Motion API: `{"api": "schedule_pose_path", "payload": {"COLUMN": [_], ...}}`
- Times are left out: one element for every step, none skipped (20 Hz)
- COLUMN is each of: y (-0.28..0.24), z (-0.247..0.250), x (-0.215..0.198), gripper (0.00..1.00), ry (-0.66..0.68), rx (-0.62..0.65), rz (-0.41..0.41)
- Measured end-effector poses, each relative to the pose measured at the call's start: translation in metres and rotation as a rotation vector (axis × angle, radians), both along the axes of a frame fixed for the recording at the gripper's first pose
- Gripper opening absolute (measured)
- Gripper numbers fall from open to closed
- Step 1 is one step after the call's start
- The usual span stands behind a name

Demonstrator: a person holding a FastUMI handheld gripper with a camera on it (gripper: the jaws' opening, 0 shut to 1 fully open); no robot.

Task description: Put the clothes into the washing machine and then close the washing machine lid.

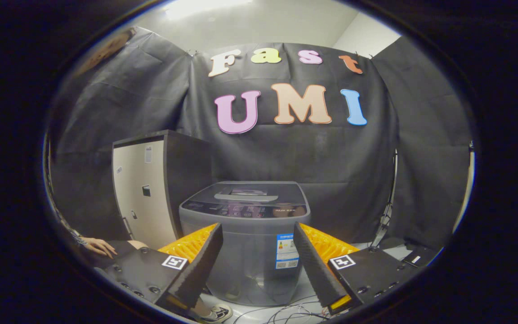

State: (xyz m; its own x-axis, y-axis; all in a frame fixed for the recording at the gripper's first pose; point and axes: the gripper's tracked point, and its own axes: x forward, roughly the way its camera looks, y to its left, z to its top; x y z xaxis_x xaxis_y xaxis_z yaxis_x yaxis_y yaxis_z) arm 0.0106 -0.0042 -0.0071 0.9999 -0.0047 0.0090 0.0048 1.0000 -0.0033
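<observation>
The gripper (pixel 256 261), fingers apart and empty, points at the top-loading washing machine (pixel 245 238) at lower centre, its lid (pixel 246 192) lying shut, probably lined up for approach, no clothes visible.

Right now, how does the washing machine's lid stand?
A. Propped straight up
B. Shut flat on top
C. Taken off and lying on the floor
B: the lid lies flat and closed on the washing machine, which stands beyond the open, empty fingers.
</observation>
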Motion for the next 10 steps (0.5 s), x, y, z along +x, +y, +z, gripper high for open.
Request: {"api": "schedule_pose_path", "payload": {"y": [0.0001, 0.0002, 0.0001, 0.0005, 0.0002, 0.0002, 0.0002, 0.0005, 0.0005, 0.0003], "z": [0.0006, -0.0001, 0.0002, -0.0007, -0.0004, -0.0004, -0.0002, -0.0001, 0.0005, -0.0001], "x": [-0.0003, -0.0008, -0.0011, -0.0008, -0.0010, -0.0009, -0.0007, -0.0010, -0.0014, -0.0006], "gripper": [0.99, 0.99, 0.99, 0.99, 0.99, 0.99, 0.99, 0.99, 0.99, 0.99], "ry": [0.000, 0.000, 0.000, 0.000, 0.000, 0.000, 0.000, 0.000, 0.000, 0.000], "rx": [0.000, 0.000, 0.000, 0.000, 0.000, 0.000, 0.000, 0.000, 0.000, 0.000], "rz": [0.000, 0.000, 0.000, 0.000, 0.000, 0.000, 0.000, 0.000, 0.000, 0.000]}}
